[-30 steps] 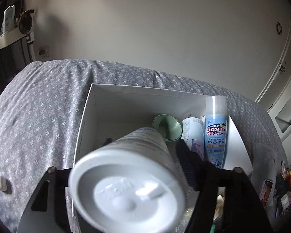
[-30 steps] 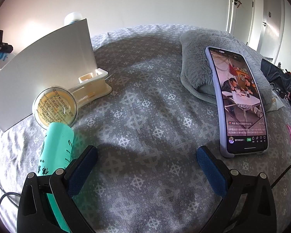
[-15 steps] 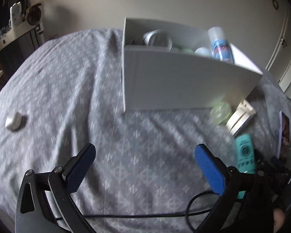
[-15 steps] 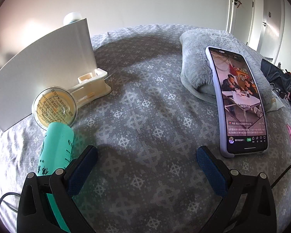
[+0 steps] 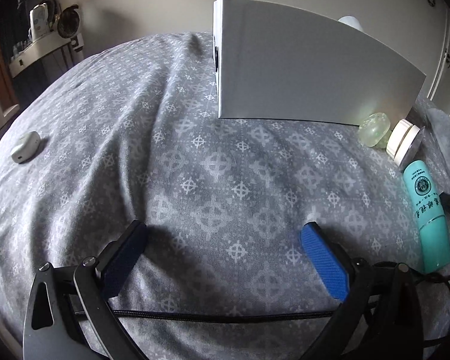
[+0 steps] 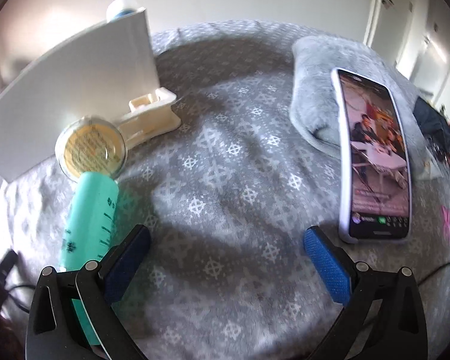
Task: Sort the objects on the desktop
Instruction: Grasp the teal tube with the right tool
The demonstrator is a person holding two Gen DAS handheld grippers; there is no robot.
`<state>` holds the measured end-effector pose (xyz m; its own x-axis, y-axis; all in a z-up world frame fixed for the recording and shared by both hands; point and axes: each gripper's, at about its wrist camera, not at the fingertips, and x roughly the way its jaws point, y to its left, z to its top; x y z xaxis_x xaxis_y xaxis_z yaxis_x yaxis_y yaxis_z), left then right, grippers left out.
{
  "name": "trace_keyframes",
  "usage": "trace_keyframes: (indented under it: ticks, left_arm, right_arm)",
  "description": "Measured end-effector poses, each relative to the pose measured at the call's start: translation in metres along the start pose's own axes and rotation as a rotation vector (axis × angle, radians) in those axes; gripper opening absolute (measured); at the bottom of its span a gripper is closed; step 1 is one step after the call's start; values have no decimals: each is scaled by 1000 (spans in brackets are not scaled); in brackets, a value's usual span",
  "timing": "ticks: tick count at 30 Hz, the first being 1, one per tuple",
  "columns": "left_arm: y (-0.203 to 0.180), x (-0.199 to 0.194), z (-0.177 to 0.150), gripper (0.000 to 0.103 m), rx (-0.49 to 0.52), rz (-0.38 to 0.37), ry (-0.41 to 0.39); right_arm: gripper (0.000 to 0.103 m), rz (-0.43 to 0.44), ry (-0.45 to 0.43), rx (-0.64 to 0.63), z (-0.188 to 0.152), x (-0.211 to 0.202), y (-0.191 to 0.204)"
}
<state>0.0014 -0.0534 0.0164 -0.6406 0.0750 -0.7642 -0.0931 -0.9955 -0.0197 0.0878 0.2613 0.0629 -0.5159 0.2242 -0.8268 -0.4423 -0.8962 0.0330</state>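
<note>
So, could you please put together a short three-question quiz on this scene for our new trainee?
1. True or false: the left tongs are clamped on the teal tube.
2. Which item lies on the grey plush cushion? A) the phone B) the round clear jar C) the small white case
3. Fill in: seen from the right wrist, the jar and the cream plastic holder sit against the outside of the white ____.

Key: 1 false, both tongs stand open with nothing between them; 2 A; 3 box.
</note>
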Motion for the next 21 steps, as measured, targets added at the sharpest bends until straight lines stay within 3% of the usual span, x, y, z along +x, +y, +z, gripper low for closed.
trace_keyframes:
  ticks: [3,7,10,12,13,15,17,18,19,21]
  left_arm:
    - [-1,-1,0,103,2,2,0]
    - [-2,-1,4,103,5,5,0]
    - [-3,-2,4,103,5,5,0]
    - [-3,-2,4,103,6,6,-1]
    - [-3,-2,4,103,6,7,0]
    - [-3,-2,5,103,7,8,-1]
    - [-3,-2,5,103,7,8,-1]
    - [-3,-3,4,103,8,10,-1]
    - [-4,-2,5,103,9,11,-1]
    - [-4,-3,5,103,9,11,-1]
  right_arm:
    - [103,63,-28,63,0,-16,5]
    - [103,118,-31,-87,6,-27,45]
    - [100,148,35,-175,0,-19,75]
    - [85,146,117,-225,-7,-1,90]
    - [85,125,137,-252,-10,6,95]
    - [80,106,86,-306,-13,3,100]
    - [66,112,81,-321,-13,1,101]
    - [47,109,77,-321,-12,0,100]
    - [36,105,72,-324,-12,-2,99]
    - [32,113,64,-323,-10,-5,96]
